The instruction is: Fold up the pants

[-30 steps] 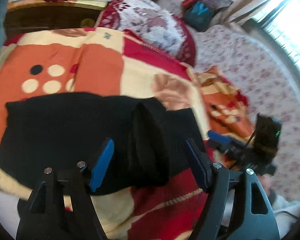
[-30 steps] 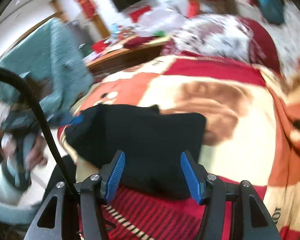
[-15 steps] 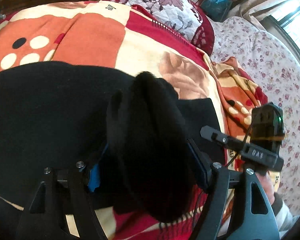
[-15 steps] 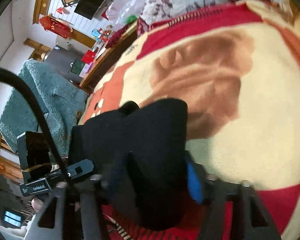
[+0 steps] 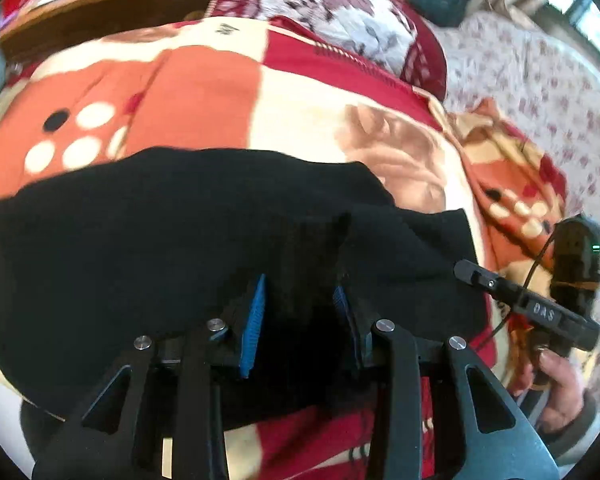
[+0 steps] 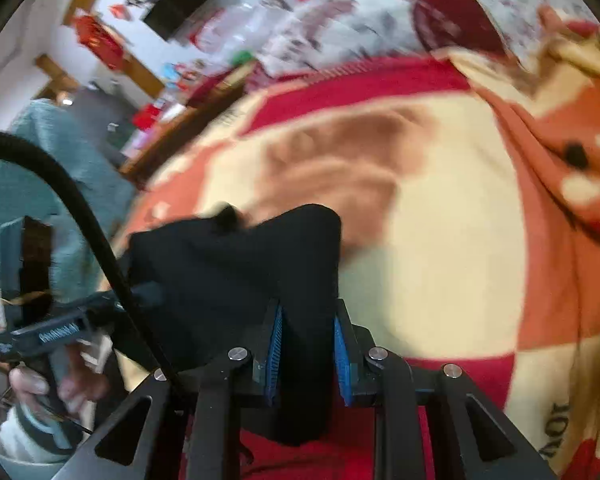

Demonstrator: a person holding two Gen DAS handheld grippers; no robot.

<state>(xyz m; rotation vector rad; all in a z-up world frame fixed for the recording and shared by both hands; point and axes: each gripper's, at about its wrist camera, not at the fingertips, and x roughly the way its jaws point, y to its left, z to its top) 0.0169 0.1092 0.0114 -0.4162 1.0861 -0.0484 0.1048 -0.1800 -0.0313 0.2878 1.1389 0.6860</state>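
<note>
Black pants [image 5: 140,240] lie spread across a red, orange and cream blanket [image 5: 204,92]. My left gripper [image 5: 298,304] points down at their near edge. Its blue pads are closing and pinch a bunched fold of the black cloth between them. In the right wrist view, my right gripper [image 6: 307,332] holds the end of the pants [image 6: 228,264]. Its jaws are also closing, and a thick ridge of cloth fills the gap and touches both pads. One of the right gripper's fingers [image 5: 476,276] reaches the pants from the right.
A floral pillow [image 5: 340,12] and a dark wooden board [image 5: 100,16] lie behind the blanket. A flowered sheet [image 5: 540,92] covers the right side. A teal garment [image 6: 28,184] hangs at left. A hand [image 5: 556,384] grips the right tool's handle.
Both grippers came down onto the pants and their jaws narrowed from wide apart to pinching a raised fold of black cloth. The right gripper also rolled.
</note>
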